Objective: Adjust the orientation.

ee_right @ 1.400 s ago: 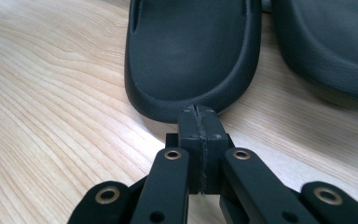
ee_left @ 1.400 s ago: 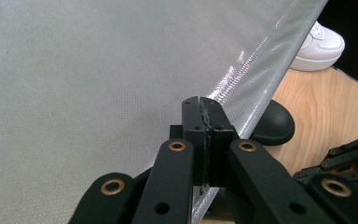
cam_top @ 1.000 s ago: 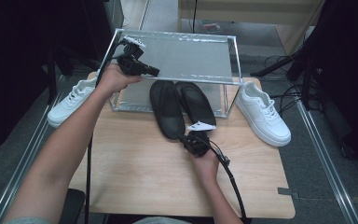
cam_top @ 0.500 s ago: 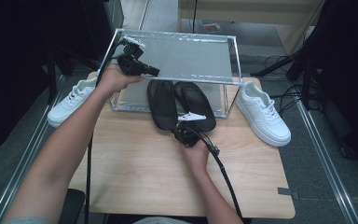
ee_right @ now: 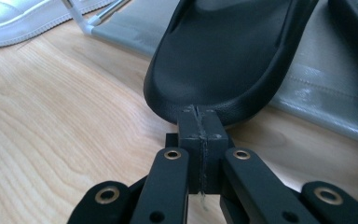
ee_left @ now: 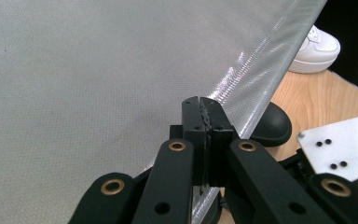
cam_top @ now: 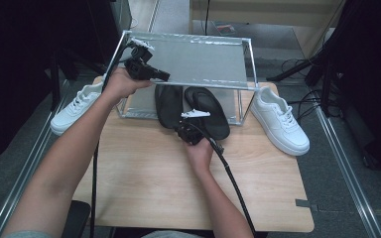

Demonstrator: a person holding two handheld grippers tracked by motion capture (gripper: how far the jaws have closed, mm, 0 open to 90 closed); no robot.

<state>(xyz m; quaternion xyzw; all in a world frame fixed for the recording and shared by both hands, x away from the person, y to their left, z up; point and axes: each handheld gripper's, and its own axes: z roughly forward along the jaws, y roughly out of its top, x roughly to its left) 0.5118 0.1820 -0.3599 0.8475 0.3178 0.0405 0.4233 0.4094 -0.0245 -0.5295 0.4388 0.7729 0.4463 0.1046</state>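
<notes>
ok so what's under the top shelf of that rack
Two black slippers lie side by side on the grey bottom shelf, heels sticking out over the table. The top shelf covers their toe ends.

High view: you look forward and down over the table (cam_top: 144, 188) from above | left gripper view: close against the rack's grey fabric shelf (ee_left: 98, 70); right gripper view: low, near one black slipper (ee_right: 228, 56) | all share that slipper.
</notes>
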